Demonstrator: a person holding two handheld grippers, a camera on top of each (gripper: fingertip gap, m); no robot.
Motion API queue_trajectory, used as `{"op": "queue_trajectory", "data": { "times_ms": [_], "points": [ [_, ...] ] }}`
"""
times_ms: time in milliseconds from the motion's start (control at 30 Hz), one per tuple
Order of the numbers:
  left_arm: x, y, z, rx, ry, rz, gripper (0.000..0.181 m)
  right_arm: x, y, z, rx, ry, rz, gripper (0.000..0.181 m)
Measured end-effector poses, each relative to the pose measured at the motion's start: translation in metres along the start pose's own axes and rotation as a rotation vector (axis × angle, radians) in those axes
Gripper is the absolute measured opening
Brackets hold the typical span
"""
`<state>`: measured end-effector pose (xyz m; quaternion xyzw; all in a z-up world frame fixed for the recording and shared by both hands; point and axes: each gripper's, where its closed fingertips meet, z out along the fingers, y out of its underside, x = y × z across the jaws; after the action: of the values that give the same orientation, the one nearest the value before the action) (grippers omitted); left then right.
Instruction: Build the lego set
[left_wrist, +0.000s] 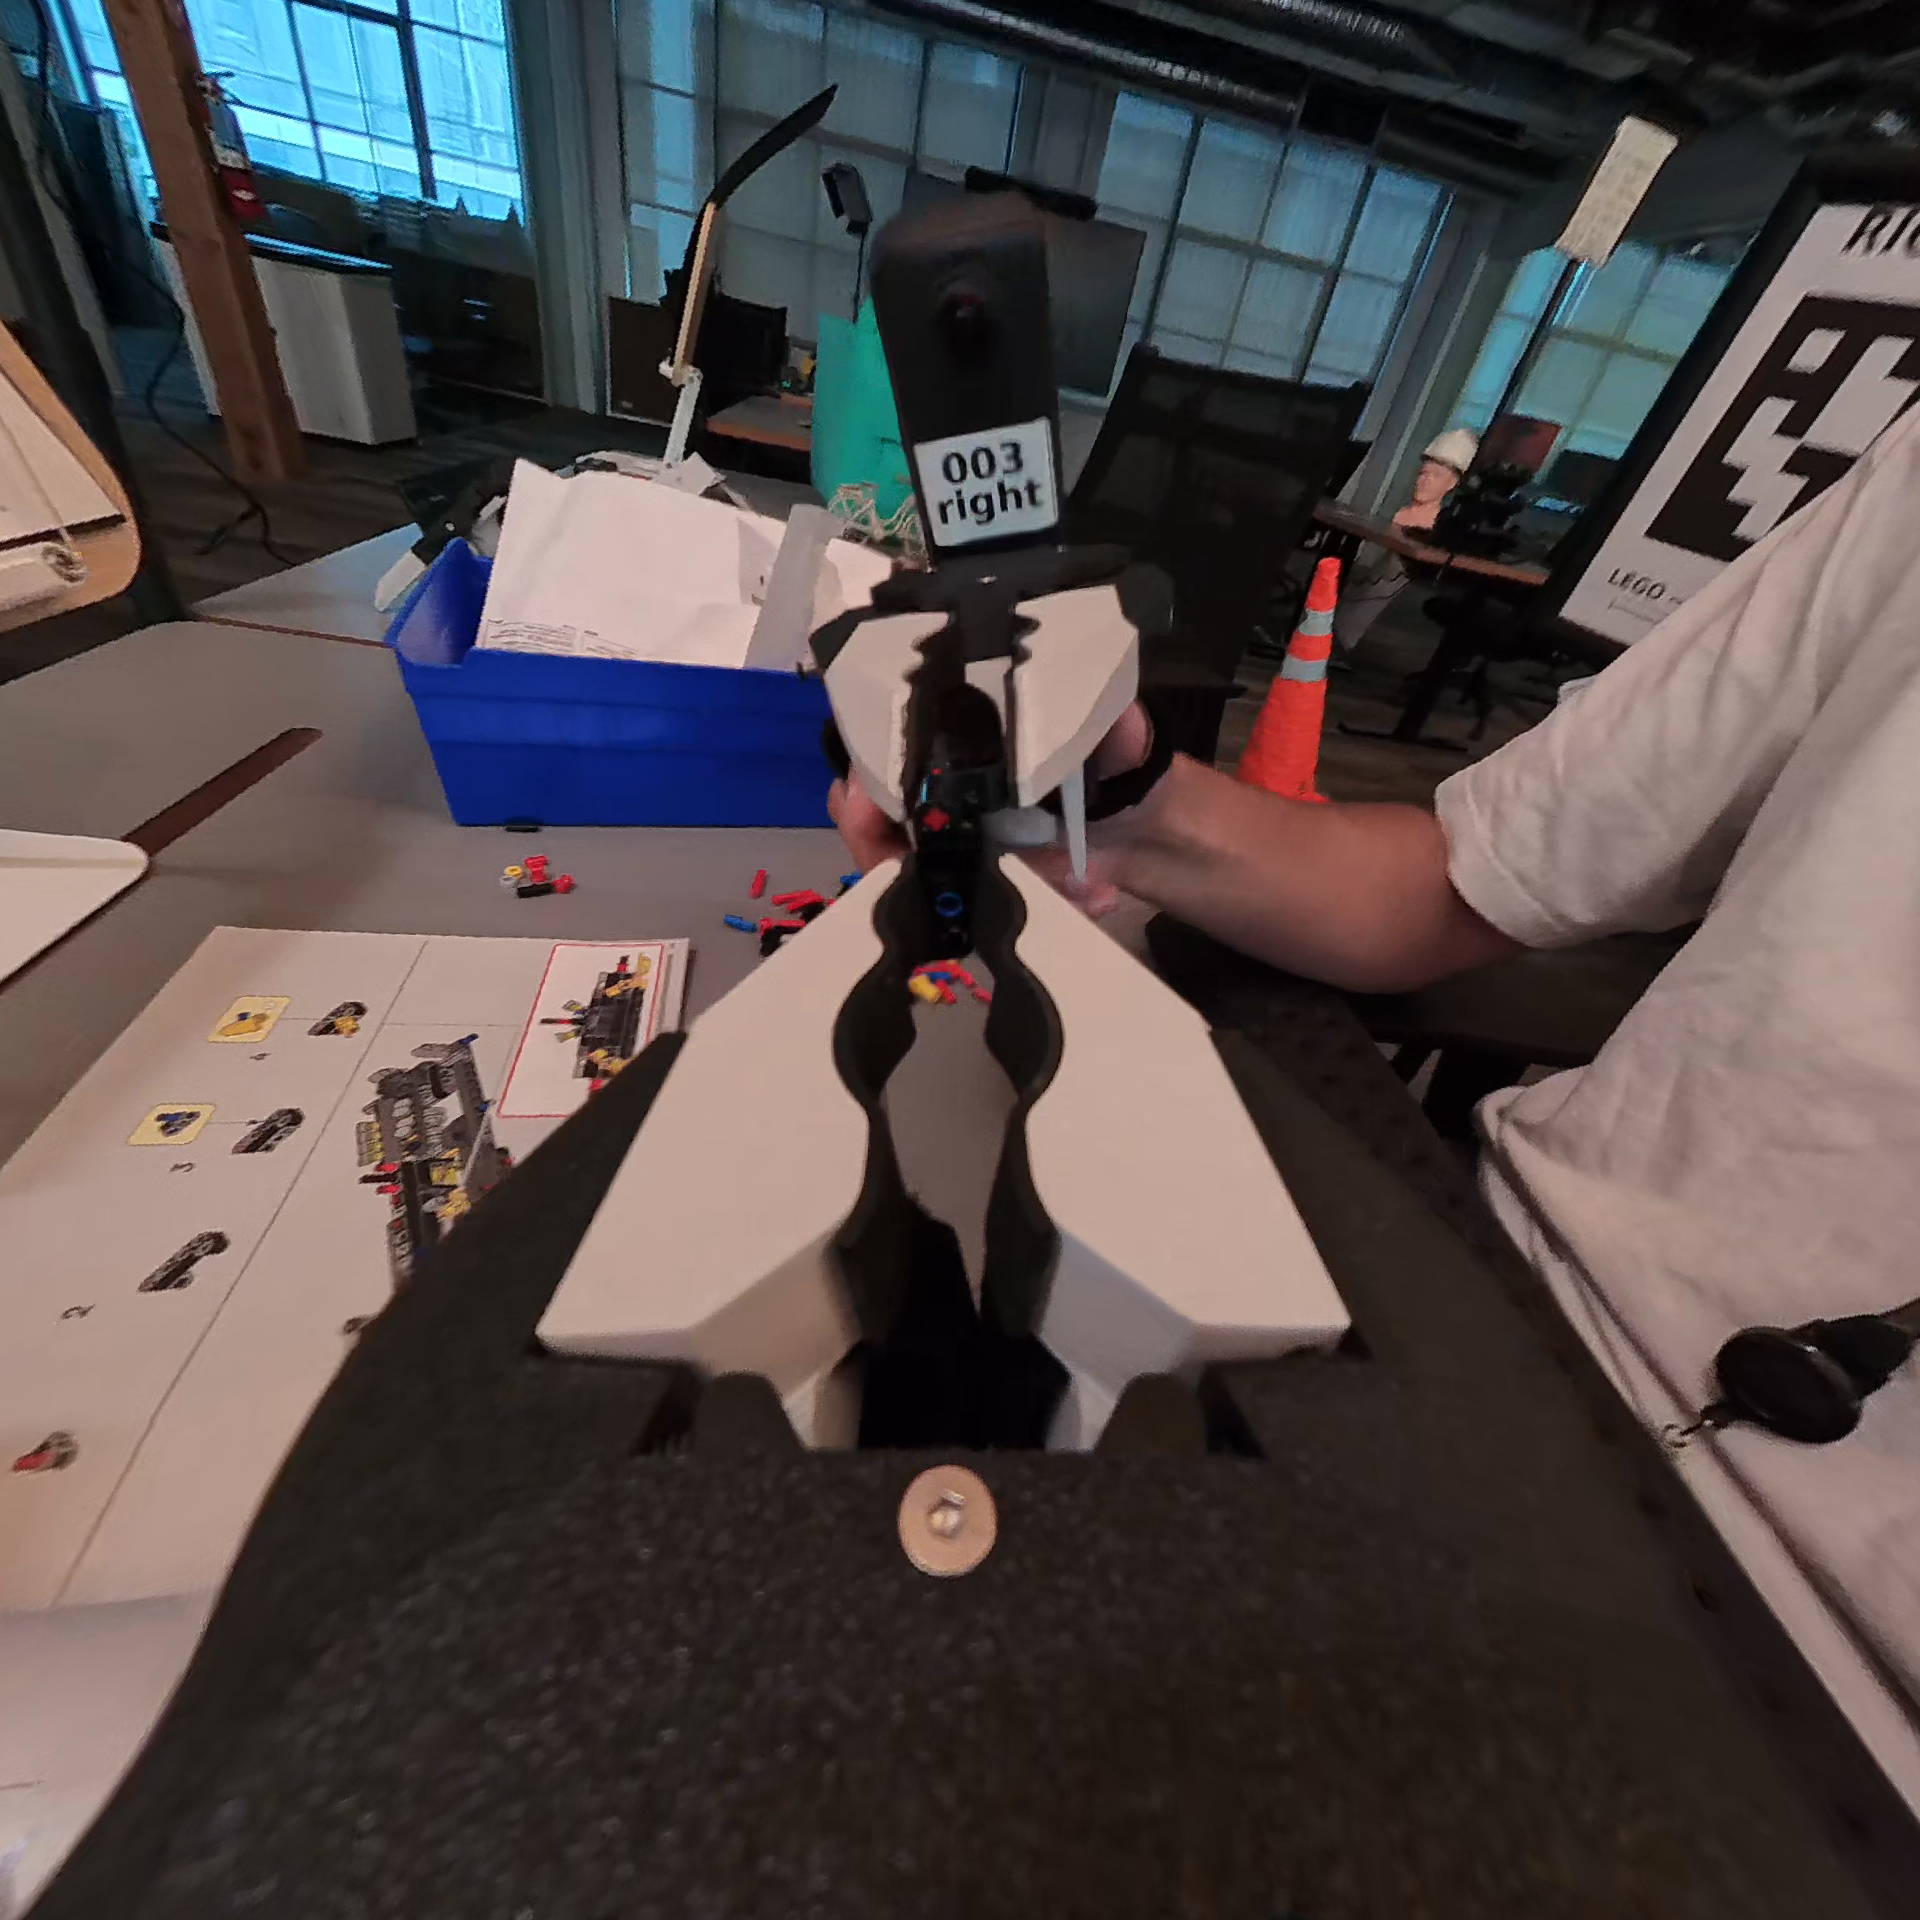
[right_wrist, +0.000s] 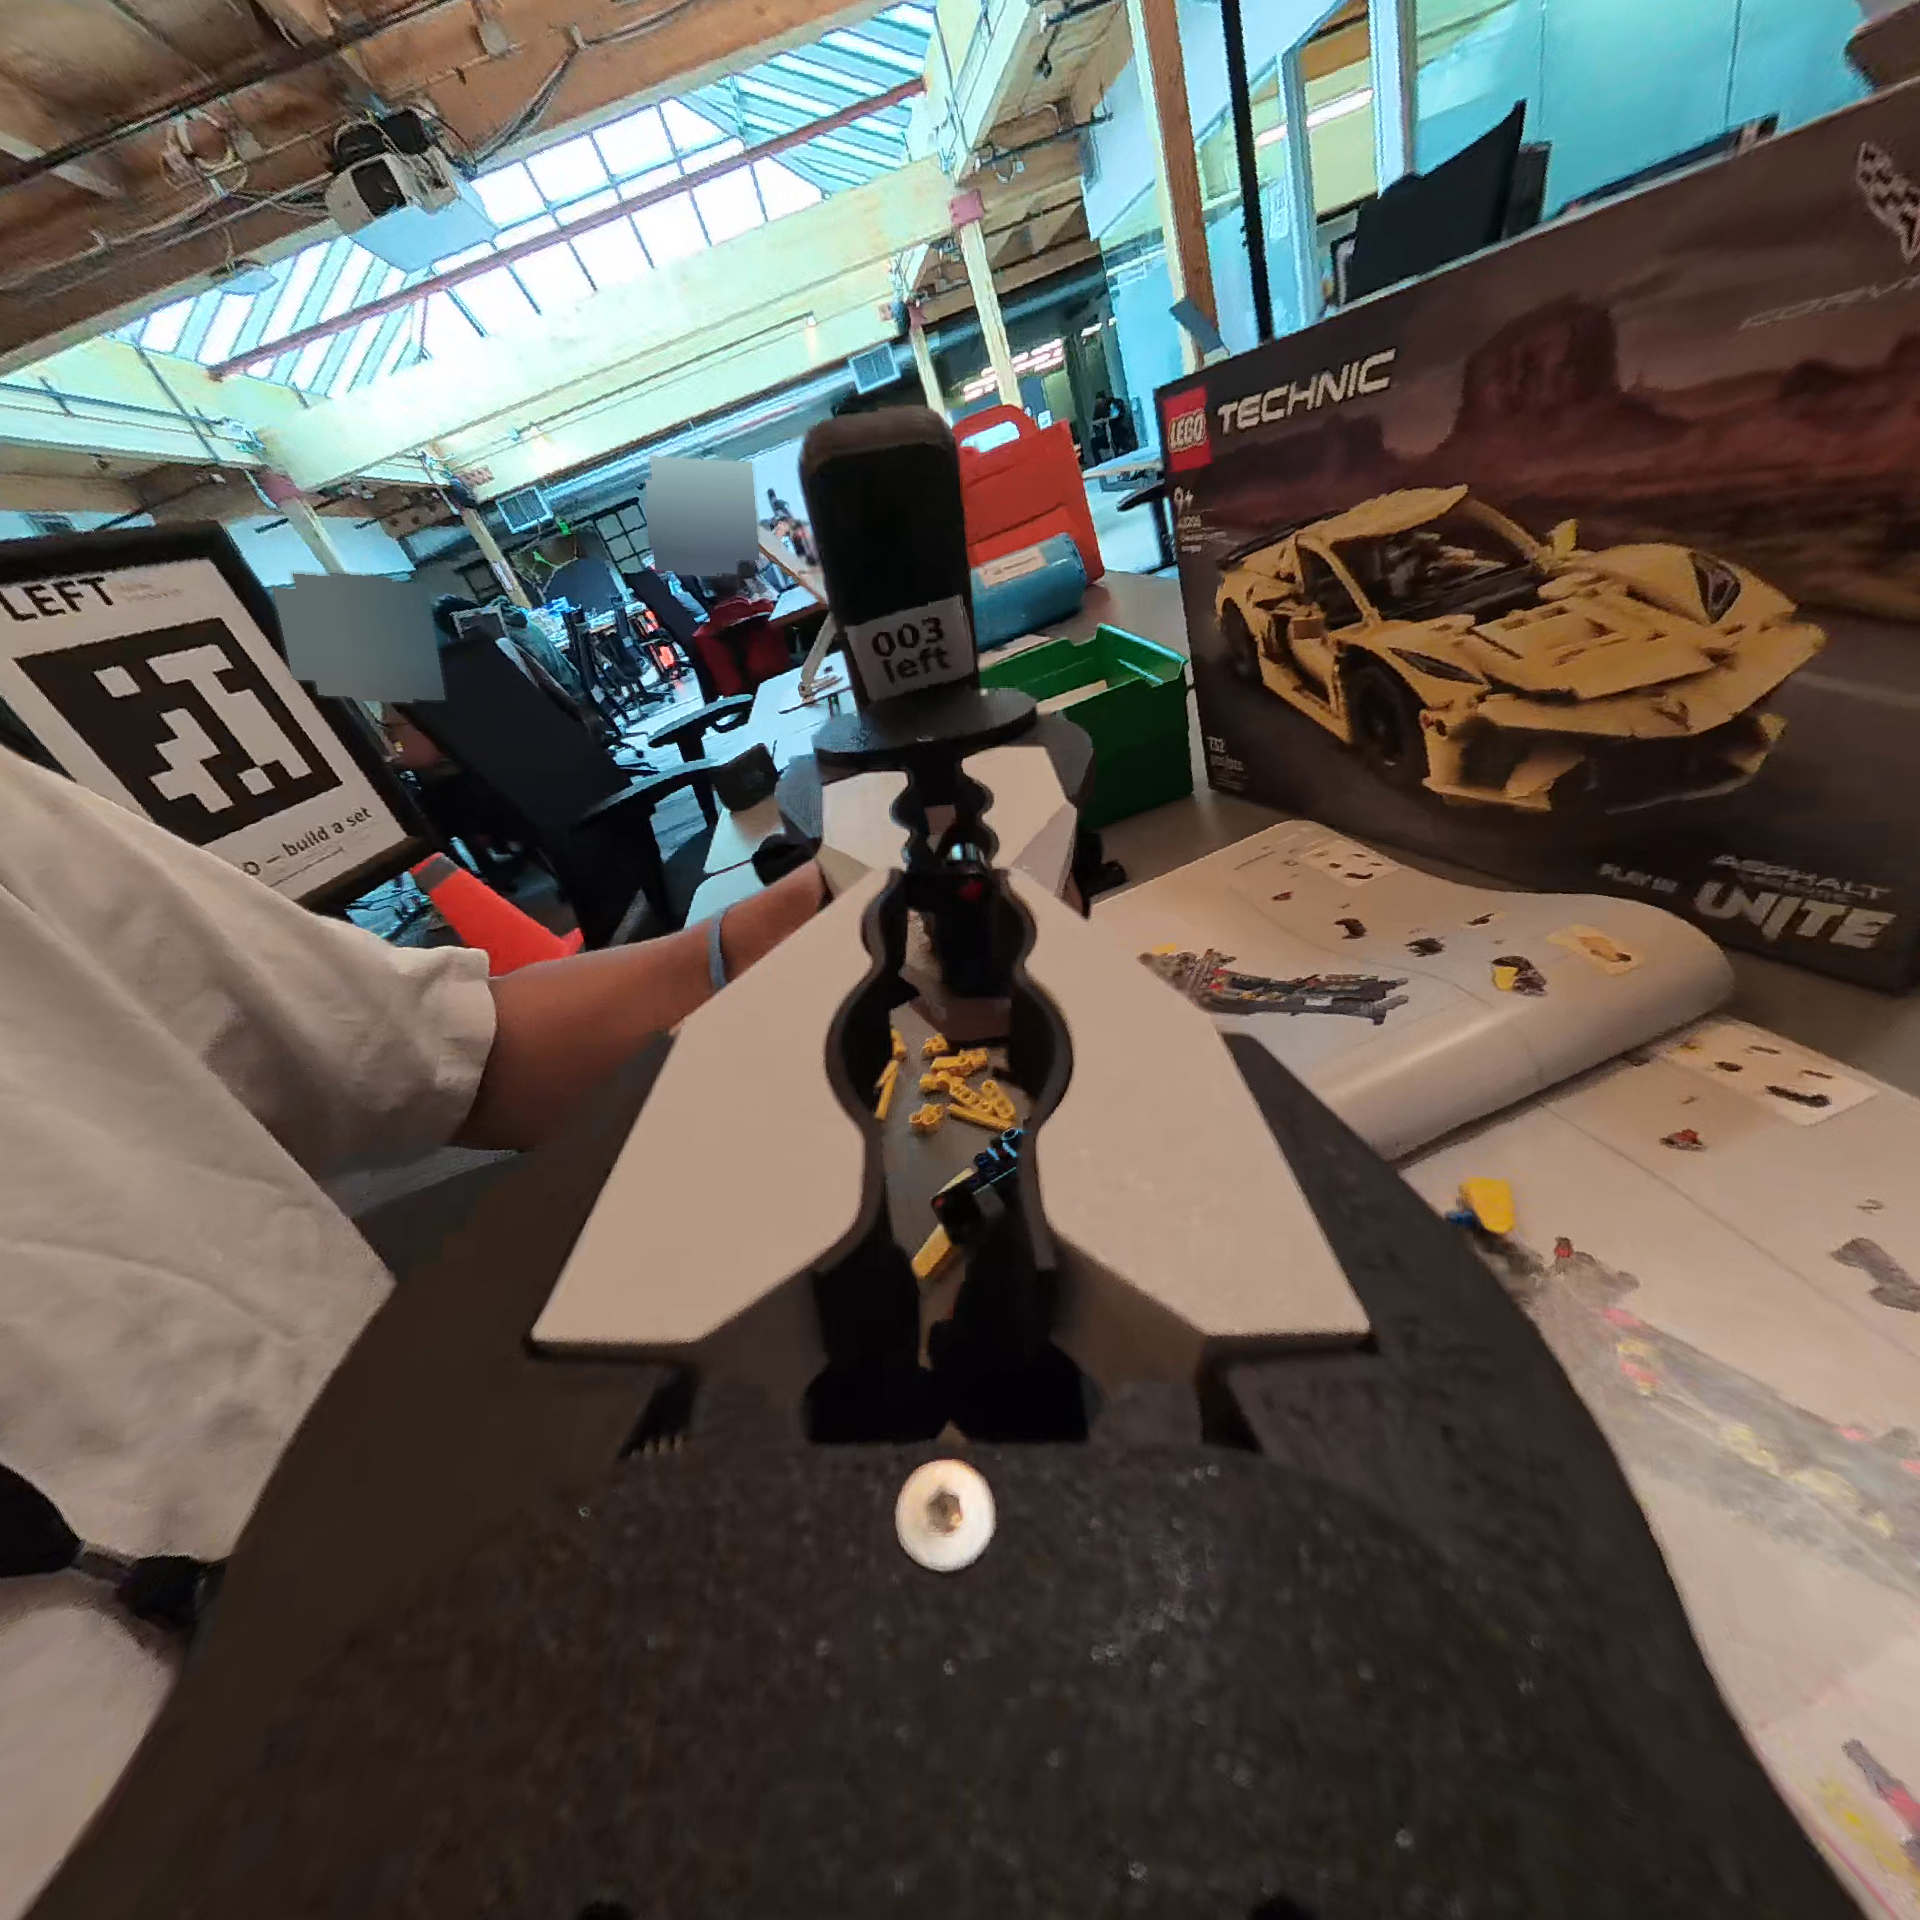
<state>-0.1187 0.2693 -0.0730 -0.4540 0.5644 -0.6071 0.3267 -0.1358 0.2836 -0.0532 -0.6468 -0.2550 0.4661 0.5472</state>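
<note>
Both grippers face each other above the table and hold one black lego assembly (left_wrist: 948, 914) between them. It has red and blue pins. My left gripper (left_wrist: 951, 883) is shut on its near end. My right gripper (left_wrist: 961, 774) grips the far end in the left wrist view. In the right wrist view my right gripper (right_wrist: 948, 894) is shut on the same black assembly (right_wrist: 971, 940), with the left gripper (right_wrist: 940, 836) opposite. Loose red, blue and black pieces (left_wrist: 790, 914) and yellow pieces (right_wrist: 956, 1086) lie on the table below.
An open instruction booklet (left_wrist: 312, 1143) lies to the left and also shows in the right wrist view (right_wrist: 1455, 966). A blue bin (left_wrist: 623, 727) holds paper bags. The lego box (right_wrist: 1558, 623), a green bin (right_wrist: 1122, 717) and an orange cone (left_wrist: 1299, 696) stand around. A small black and yellow subassembly (right_wrist: 977, 1195) lies on the table. Less than 4 cm separates the two grippers' tips.
</note>
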Motion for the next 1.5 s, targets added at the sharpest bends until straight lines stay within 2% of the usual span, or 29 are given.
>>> {"op": "queue_trajectory", "data": {
  "times_ms": [67,200,333,467,567,667,767,900,1033,1167,1233,1333,1400,1500],
  "points": [
    [-0.005,0.004,0.001,-0.036,-0.049,0.031,0.007,0.004,0.004,-0.001,-0.026,0.013,0.011,0.014],
    [-0.008,0.006,0.005,-0.057,-0.088,0.046,0.010,0.006,0.010,-0.003,-0.065,0.111,-0.232,0.014],
    [-0.001,0.003,0.004,-0.016,-0.026,0.010,0.007,-0.001,0.007,-0.002,-0.060,0.073,-0.193,0.014],
    [0.002,0.002,0.004,-0.008,-0.029,0.041,0.006,-0.005,0.006,-0.001,-0.040,0.054,-0.182,0.014],
    [0.002,0.002,0.000,-0.012,-0.073,0.084,0.009,-0.007,0.007,0.002,-0.075,0.121,-0.320,0.014],
    [-0.008,0.010,-0.006,-0.055,-0.220,0.165,0.016,-0.001,0.016,0.005,-0.192,0.237,-0.520,0.014],
    [-0.021,0.016,-0.015,-0.116,-0.426,0.323,0.019,0.008,0.023,0.007,-0.290,0.359,-0.687,0.014],
    [-0.034,0.013,-0.029,-0.188,-0.692,0.572,0.019,0.018,0.023,0.014,-0.284,0.484,-0.754,0.015],
    [-0.041,0.008,-0.033,-0.183,-0.767,0.596,0.019,0.025,0.018,0.016,-0.218,0.508,-0.651,0.014],
    [-0.046,0.009,-0.033,-0.235,-0.878,0.720,0.017,0.032,0.018,0.015,-0.145,0.496,-0.446,0.014],
    [-0.047,0.007,-0.033,-0.260,-0.938,0.794,0.015,0.033,0.017,0.014,-0.104,0.460,-0.348,0.014],
    [-0.050,0.010,-0.032,-0.319,-0.994,0.875,0.024,0.032,0.018,0.016,-0.058,0.383,-0.144,0.013],
    [-0.053,0.010,-0.033,-0.350,-1.048,0.926,0.021,0.028,0.023,0.021,-0.043,0.322,-0.020,0.013],
    [-0.057,0.008,-0.039,-0.384,-1.106,0.938,0.017,0.031,0.024,0.021,-0.041,0.337,0.003,0.013]
  ]
}}
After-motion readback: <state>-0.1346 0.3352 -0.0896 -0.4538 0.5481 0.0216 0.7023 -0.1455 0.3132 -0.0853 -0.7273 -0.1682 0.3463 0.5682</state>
